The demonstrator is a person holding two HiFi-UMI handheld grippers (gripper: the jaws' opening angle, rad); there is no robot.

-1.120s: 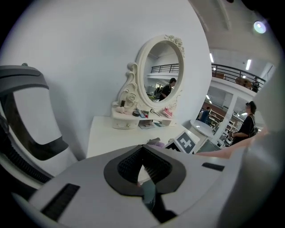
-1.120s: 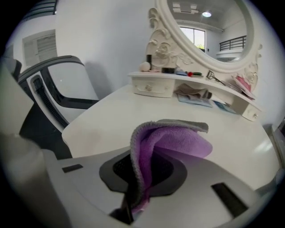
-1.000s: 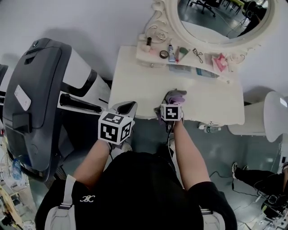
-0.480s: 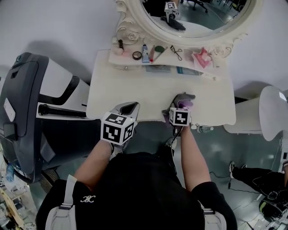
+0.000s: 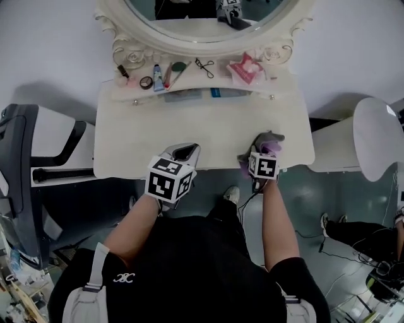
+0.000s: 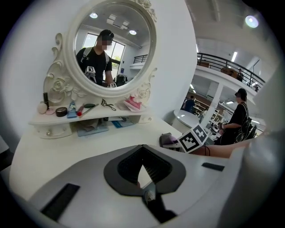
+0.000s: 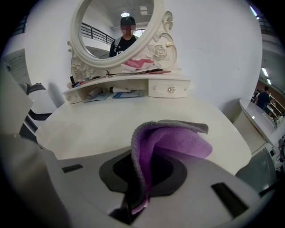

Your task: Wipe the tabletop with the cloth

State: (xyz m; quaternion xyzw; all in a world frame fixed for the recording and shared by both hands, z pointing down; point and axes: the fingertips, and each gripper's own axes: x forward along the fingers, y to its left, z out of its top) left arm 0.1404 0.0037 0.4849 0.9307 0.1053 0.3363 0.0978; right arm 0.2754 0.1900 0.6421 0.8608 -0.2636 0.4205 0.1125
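Note:
A purple and grey cloth (image 7: 173, 140) is pinched in my right gripper (image 7: 143, 156), whose jaws are shut on its folded end. The cloth (image 5: 270, 141) rests on the white tabletop (image 5: 208, 129) near the front right corner, with the right gripper (image 5: 267, 149) over the front edge. My left gripper (image 5: 182, 152) hovers at the table's front edge, left of centre, shut and holding nothing. In the left gripper view its jaws (image 6: 142, 153) meet over the tabletop (image 6: 67, 147), and the cloth (image 6: 169, 140) lies off to the right.
A shelf (image 5: 189, 85) of cosmetics runs along the back under an ornate oval mirror (image 5: 202, 19). A white round stool (image 5: 379, 135) stands right of the table. A dark grey machine (image 5: 25, 170) stands on the left. My legs are against the table front.
Both grippers have shifted rightward along the table's front edge. The right one has carried the cloth from about mid-table to near the right corner. The mirror now fills the top of the view.

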